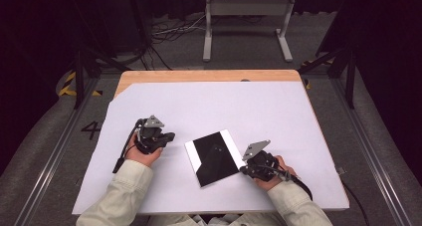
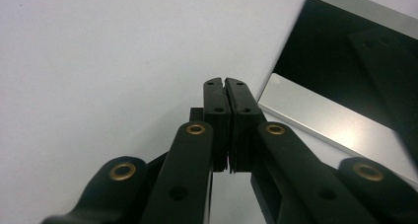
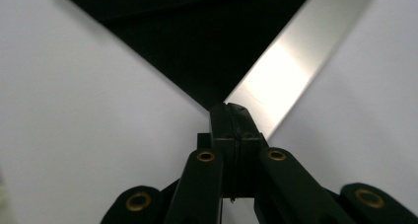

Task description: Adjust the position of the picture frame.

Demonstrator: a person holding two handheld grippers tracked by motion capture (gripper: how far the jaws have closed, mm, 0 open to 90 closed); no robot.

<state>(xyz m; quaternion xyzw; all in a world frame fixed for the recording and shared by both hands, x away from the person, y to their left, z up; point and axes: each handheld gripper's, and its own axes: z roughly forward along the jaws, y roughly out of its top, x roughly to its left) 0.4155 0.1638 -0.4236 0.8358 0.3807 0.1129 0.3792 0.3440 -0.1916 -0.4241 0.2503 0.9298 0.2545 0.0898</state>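
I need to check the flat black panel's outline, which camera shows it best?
The high view: the whole black panel with its light side strips lies between both grippers. The left gripper view shows one edge; the right gripper view, one corner.

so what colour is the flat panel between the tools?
Black, with silver-white strips along two edges; flat panel shows best in the high view.

One flat black square panel with silver edge strips lies on one white sheet; two grippers flank it.
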